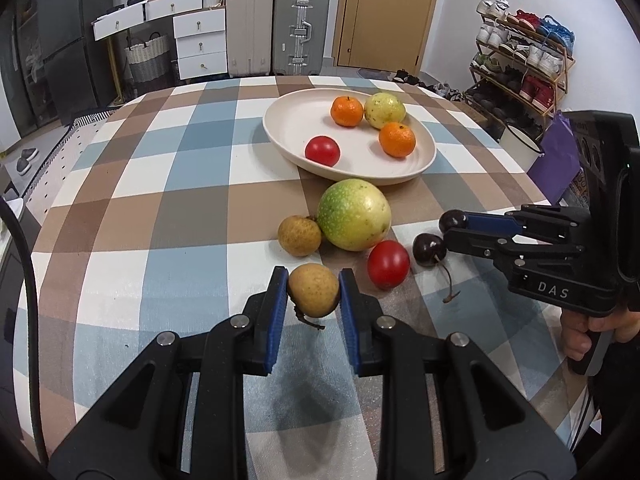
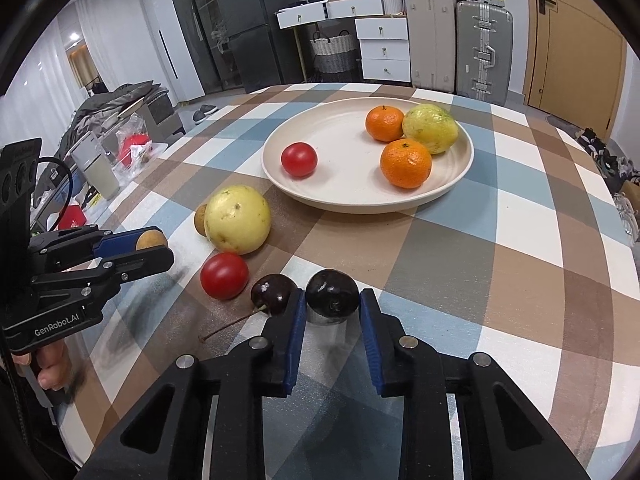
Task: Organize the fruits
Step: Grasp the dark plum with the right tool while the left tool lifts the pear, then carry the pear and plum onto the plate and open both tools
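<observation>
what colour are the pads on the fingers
Blue pads on black fingers, clearest in the left wrist view.

brown longan (image 1: 313,289) between left gripper (image 1: 313,290) fingers (image 1: 276,300), above checked tablecloth (image 1: 160,200)

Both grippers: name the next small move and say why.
Probably lift both and carry them to the plate: the left gripper is shut on a longan, the right gripper on a cherry, both low over the table.

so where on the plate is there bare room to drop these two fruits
The plate is bare across its left and middle, between the tomato and the two oranges. Its right side is crowded: oranges and a yellow-green fruit touch there. The left gripper holds a longan, the right gripper a cherry.
</observation>
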`<state>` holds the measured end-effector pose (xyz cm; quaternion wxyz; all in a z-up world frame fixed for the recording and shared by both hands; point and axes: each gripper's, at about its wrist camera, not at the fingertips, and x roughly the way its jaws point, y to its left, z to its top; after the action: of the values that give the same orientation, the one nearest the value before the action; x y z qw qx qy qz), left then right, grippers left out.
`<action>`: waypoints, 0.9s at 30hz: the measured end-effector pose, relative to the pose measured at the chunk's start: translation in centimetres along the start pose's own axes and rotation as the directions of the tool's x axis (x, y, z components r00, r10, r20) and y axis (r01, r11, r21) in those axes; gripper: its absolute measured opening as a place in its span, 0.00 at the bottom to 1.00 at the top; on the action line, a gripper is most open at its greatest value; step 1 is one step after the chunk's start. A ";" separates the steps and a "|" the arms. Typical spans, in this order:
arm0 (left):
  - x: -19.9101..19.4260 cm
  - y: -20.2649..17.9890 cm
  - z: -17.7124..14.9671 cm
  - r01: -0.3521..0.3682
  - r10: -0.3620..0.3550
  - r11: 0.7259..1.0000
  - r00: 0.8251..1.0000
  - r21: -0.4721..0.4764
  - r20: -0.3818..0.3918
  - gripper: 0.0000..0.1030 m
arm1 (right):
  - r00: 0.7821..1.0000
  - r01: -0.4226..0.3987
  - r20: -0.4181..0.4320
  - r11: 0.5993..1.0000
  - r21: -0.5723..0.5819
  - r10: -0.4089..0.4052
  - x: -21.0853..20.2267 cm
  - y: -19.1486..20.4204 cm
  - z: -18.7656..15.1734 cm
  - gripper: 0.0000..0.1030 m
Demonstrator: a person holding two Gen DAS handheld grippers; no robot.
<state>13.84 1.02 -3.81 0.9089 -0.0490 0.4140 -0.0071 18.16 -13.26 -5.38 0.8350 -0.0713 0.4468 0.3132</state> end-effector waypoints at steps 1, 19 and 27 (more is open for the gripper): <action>-0.1 0.0 0.1 0.001 -0.001 1.000 1.000 0.002 0.003 0.22 | 1.000 0.002 0.003 1.000 0.002 -0.002 -0.1 0.0 0.0 0.27; -0.9 -1.9 4.3 0.015 -0.020 0.998 0.997 0.063 0.080 0.22 | 0.997 0.017 0.077 0.999 0.052 -0.021 -3.2 -1.2 0.7 0.27; -0.8 -2.2 6.3 0.013 -0.020 0.998 0.994 0.066 0.107 0.22 | 0.995 0.018 0.095 0.998 0.061 -0.024 -3.6 -1.4 1.7 0.27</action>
<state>18.10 -0.56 1.06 0.9309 -0.0232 0.3636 -0.0256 18.71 -15.35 -1.74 0.8604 -0.0359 0.4148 0.2938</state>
